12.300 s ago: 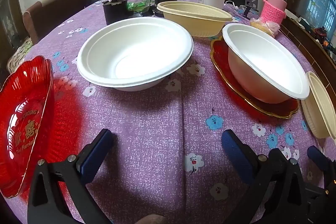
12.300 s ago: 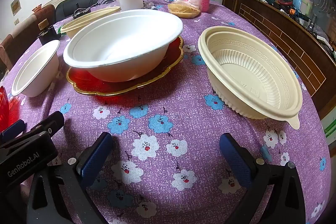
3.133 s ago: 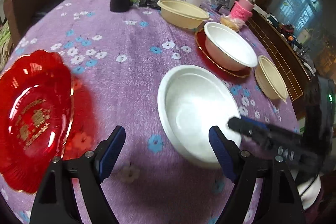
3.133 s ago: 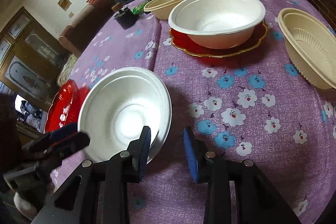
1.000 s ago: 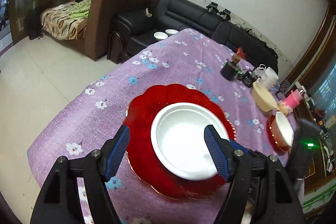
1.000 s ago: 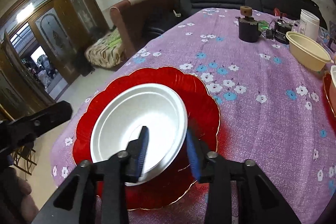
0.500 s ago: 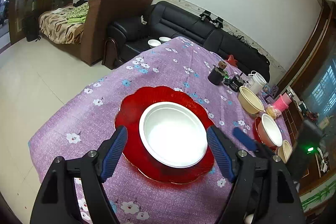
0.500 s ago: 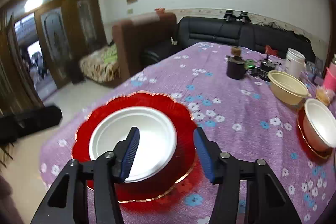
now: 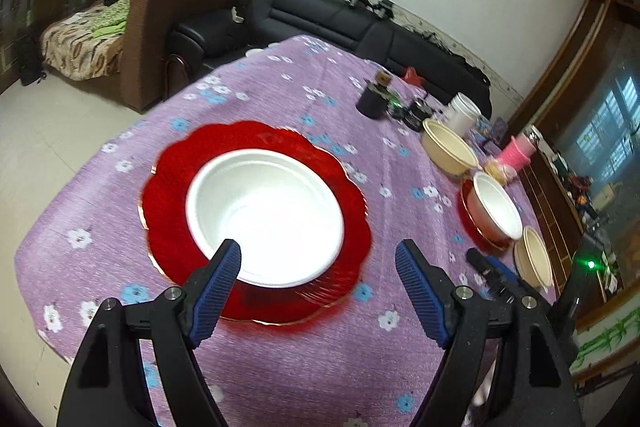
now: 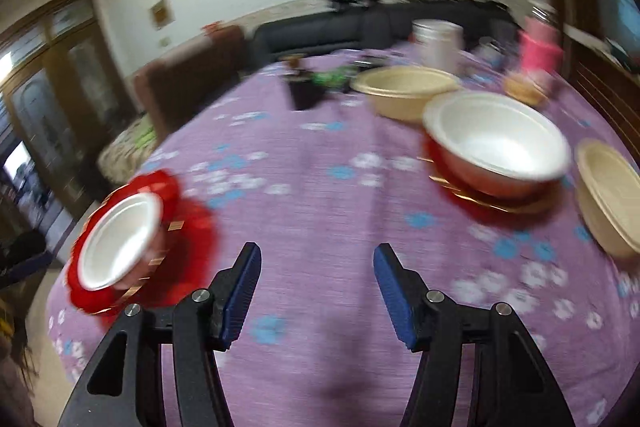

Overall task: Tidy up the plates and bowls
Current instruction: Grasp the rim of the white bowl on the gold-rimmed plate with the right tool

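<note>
Right wrist view blurred; right gripper [image 10: 316, 287] released, empty. Left gripper [image 9: 318, 287] released, its finger hiding white bowl [image 9: 264, 215] rim.

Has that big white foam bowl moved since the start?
Yes. The big white foam bowl left the bare purple cloth and now sits on the red scalloped plate.

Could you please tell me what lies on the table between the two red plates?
Only bare flowered tablecloth between the near red plate and the far one, per the right wrist view.
</note>
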{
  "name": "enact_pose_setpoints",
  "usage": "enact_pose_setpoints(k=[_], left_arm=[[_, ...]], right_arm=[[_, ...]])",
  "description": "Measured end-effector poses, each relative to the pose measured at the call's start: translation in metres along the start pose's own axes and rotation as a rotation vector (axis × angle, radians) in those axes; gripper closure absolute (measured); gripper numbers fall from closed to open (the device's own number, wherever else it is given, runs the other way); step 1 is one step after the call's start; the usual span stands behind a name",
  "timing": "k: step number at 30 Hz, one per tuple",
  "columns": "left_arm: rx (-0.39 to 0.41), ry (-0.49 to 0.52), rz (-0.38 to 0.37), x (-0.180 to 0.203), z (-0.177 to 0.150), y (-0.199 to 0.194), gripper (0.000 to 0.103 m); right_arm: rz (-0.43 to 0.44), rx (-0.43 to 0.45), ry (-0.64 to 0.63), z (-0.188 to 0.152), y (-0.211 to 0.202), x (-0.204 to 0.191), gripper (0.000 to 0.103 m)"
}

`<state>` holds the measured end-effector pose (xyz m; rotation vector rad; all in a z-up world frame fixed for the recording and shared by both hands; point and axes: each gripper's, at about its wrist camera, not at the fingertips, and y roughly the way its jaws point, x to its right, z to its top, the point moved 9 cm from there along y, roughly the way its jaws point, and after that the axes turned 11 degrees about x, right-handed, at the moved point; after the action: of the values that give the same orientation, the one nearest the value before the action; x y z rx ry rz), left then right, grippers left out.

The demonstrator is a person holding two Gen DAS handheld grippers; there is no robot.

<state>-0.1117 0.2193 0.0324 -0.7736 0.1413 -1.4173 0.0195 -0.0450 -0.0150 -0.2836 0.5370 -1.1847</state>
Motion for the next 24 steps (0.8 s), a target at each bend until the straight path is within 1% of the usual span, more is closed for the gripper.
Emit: enact_pose_setpoints(k=[3, 6, 11, 15, 18, 22, 24], left_arm=[[-0.023, 0.011, -0.007, 0.007, -0.006, 0.005, 0.024], [-0.038, 0.005, -0.021, 0.01, -0.011, 0.006, 0.024], [-0.058, 0.018, -0.035, 0.017, -0.02, 0.012, 0.024], [-0.076, 0.04, -0.045, 0.024, -0.026, 0.015, 0.024], [-0.076, 0.055, -0.046, 0.027, -0.027, 0.014, 0.024], [-0.085, 0.066, -0.046, 0.029, -0.029, 0.017, 0.024], [-0.091, 0.067, -0.049, 0.03, -0.03, 0.018, 0.024]], right_arm=[[-0.051, -0.002, 0.09, 0.001, -0.004, 0.043, 0.04], [-0.084, 0.004, 0.184, 0.006, -0.008, 0.078, 0.04], [-0.1, 0.022, 0.364, 0.014, -0.013, 0.124, 0.04], [-0.116, 0.038, 0.445, 0.025, -0.004, 0.144, 0.04], [-0.133, 0.054, 0.479, 0.037, 0.006, 0.152, 0.041], [-0.173, 0.069, 0.472, 0.053, 0.019, 0.158, 0.042], [-0.199, 0.042, 0.466, 0.056, 0.032, 0.164, 0.044]])
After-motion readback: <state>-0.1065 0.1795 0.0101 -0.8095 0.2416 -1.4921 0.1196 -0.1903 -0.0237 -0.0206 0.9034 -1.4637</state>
